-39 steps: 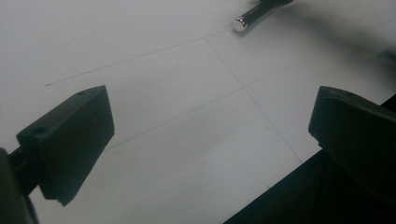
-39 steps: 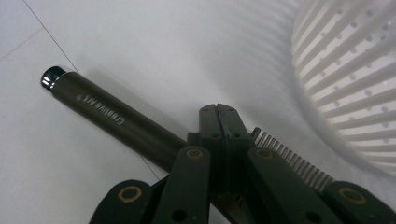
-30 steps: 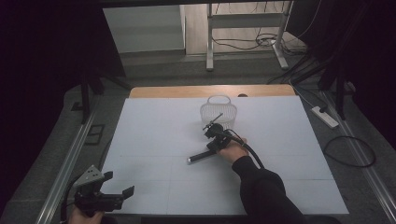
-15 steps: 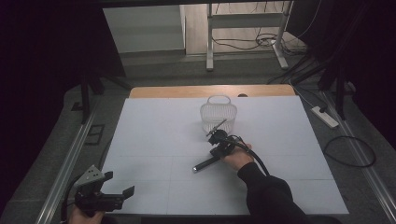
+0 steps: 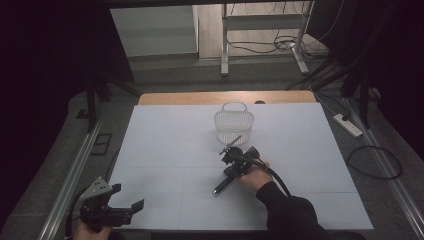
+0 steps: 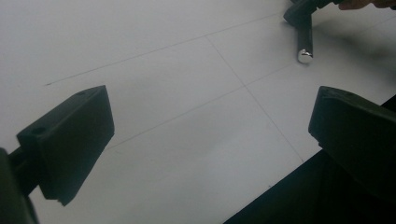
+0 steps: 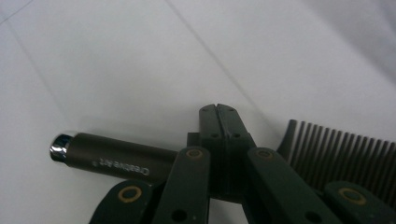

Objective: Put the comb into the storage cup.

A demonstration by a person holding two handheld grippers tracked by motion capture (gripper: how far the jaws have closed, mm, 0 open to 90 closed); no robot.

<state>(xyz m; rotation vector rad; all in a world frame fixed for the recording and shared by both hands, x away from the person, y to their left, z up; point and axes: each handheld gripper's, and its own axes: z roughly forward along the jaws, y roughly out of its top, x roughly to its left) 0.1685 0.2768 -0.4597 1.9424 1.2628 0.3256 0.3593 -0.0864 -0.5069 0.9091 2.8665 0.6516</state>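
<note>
Right gripper (image 5: 234, 159): jaws pressed flat together across the middle of a dark comb (image 5: 222, 184), apparently clamped on its thin spine. Handle out to one side, teeth to the other, as in the right gripper view (image 7: 116, 158). Gripped near the balance point, presumably so neither end droops in carrying.

Comb position: on the white table (image 5: 165, 135), just in front of the white wire basket (image 5: 233, 125) and apart from it. Toothed end angled up toward the basket, chrome-capped handle end low toward the near edge. Cannot tell whether that end touches the sheet. Likely destination the basket, judging by the heading.

Left gripper (image 5: 127, 197): spread wide, holding nothing, parked at the near left corner of the table, well apart from the comb. Kept out of the way, most likely. Chrome cap of the handle visible far off beyond its jaws in the left gripper view (image 6: 304, 44).

Writing: "Creative Art" in pale print along the handle, upside down in the right gripper view. No other lettering legible.
</note>
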